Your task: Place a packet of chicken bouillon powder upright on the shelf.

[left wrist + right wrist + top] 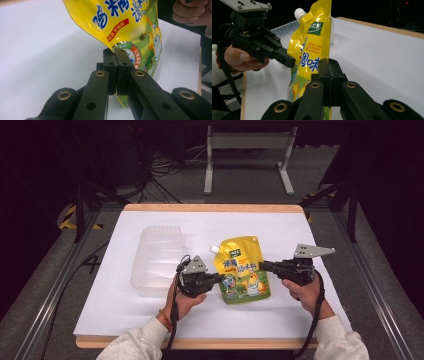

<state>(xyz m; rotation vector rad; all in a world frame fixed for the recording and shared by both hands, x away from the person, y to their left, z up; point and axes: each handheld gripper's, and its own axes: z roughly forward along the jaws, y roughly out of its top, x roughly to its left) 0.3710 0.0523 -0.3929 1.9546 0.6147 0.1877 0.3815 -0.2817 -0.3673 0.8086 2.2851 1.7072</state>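
- Starting at the left of the table, a clear ribbed plastic tray (156,260) sits empty on the white table covering (125,300), and it looks like the likely destination for what the person carries. It is light, so a bump from a forearm could push it out of place.
- Just to its right, the left gripper (220,277) is clamped on the left edge of a glossy yellow stand-up pouch of chicken bouillon with a white spout (242,268); in the left gripper view the black jaws pinch only a thin strip of film near the round seal. That slick, narrow bite could slide free if the pouch swings.
- In the middle, the pouch hangs between the two grippers, raised off the table, spout corner tilted up and to the left. With its contents settled low, I judge the weight could make it sag or twist.
- On the right, the right gripper (263,265) is closed on the pouch's opposite edge, again holding little more than the seam.
- If the hands drift apart, the film could tear or jerk loose; if they crowd together, the pouch could buckle and drop beside the tray.
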